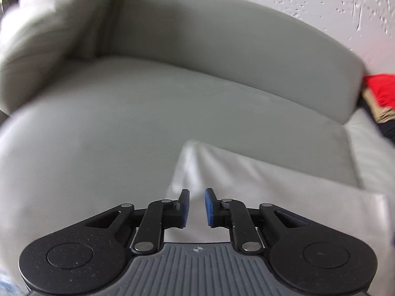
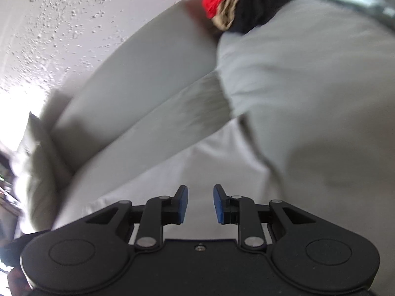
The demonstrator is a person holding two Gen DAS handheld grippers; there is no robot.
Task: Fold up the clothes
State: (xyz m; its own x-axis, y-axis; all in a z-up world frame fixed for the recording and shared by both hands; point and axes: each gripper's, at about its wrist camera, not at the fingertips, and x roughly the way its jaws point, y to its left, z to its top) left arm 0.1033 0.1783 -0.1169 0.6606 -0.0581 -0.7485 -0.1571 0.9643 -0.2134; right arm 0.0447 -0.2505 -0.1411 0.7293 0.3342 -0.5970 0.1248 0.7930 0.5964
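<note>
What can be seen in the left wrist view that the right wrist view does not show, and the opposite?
Only the left wrist view shows the left gripper, jaws apart, over a pale garment with one corner pointing away. Only the right wrist view shows the right gripper, jaws apart, and a black garment in the pile. Both show the grey sofa, the textured wall and the red garment.

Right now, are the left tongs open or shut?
Open. A gap shows between the blue pads of the left tongs, and the white cloth lies beyond them, not pinched.
</note>
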